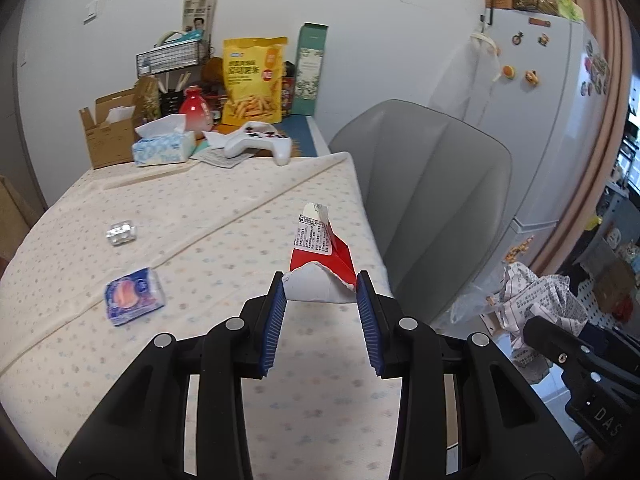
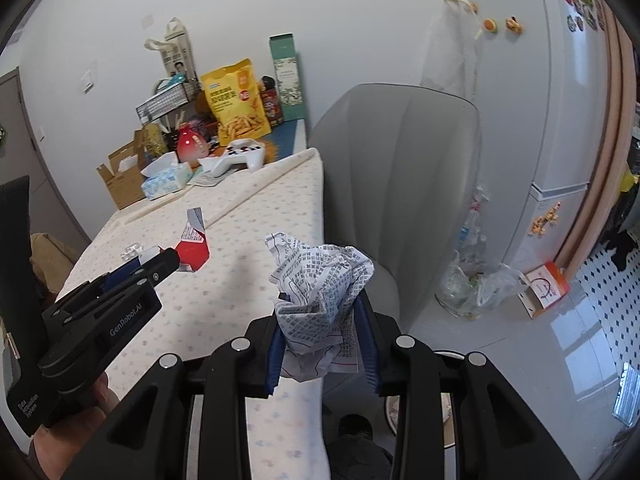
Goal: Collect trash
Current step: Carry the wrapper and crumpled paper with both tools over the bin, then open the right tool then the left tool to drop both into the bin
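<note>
Biggest risk w/ the crumpled ball of printed white paper (image 2: 320, 300): it's bulky, springy, and bulges well above the right gripper (image 2: 322, 344), whose blue pads are clamped on its lower part only. It hangs past the edge of the table with the dotted cream cloth (image 1: 200, 208), near the grey chair back (image 2: 400, 184), so a slip would prob drop it to the floor.

Next, the torn red-and-white paper carton (image 1: 322, 264): the left gripper (image 1: 322, 300) is closed on its torn white end only, so it could pivot or tear. It's held just over the table's right edge; long axis runs fwd along the fingers, pointed label end aimed away and up.

Small blue snack packet (image 1: 134, 295) and clear crumpled wrapper (image 1: 121, 233) lie on the cloth to the left, uncollected.
</note>
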Demonstrator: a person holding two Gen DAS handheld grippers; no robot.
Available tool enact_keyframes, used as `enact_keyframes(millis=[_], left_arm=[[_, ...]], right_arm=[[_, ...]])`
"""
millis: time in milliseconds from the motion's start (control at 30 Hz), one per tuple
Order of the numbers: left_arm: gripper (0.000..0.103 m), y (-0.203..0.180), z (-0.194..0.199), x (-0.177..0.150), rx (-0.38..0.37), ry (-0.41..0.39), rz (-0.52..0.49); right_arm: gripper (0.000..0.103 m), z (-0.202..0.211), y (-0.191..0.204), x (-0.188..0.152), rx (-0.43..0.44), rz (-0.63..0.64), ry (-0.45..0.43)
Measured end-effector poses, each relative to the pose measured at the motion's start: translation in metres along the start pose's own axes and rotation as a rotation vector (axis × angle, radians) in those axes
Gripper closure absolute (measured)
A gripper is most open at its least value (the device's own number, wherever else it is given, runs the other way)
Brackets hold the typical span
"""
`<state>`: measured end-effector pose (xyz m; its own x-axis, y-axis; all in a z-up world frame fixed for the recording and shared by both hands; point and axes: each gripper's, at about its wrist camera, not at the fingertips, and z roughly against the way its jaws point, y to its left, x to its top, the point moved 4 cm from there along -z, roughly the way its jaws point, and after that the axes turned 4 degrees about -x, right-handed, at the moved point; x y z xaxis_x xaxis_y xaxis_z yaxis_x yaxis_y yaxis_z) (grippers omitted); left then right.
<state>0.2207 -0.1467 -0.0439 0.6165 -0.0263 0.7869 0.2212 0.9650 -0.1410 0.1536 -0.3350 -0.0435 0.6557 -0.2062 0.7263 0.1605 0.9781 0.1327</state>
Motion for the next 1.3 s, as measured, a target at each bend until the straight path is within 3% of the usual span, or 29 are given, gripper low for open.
enact_keyframes(millis=[500, 800, 833, 900, 967, 1300], left_arm=[[0.067, -0.093, -0.044, -0.020, -0.100, 0.086, -0.112], [0.067, -0.149, -0.078, -0.036, -0.158, 0.162, -0.203], [0.067, -0.154, -0.082, -0.037, -0.162, 0.170, -0.212], [0.067, -0.162, -0.090, -0.040, -0.163, 0.184, -0.227], [0.067, -0.167, -0.096, -0.043, -0.161, 0.196, -0.236], [0.067, -0.193, -0.119, -0.061, -0.182, 0.261, -0.276]], right_arm=[[0.071, -0.004, -0.105, -0.015, -0.108, -0.142, 0.017], [0.070, -0.026, -0.175, -0.039, -0.149, -0.267, 0.078], [0.069, -0.030, -0.180, -0.041, -0.150, -0.276, 0.085], [0.053, -0.040, -0.189, -0.044, -0.148, -0.297, 0.100], [0.045, -0.049, -0.196, -0.048, -0.134, -0.314, 0.112], [0.035, -0.043, -0.224, -0.058, -0.192, -0.361, 0.103]])
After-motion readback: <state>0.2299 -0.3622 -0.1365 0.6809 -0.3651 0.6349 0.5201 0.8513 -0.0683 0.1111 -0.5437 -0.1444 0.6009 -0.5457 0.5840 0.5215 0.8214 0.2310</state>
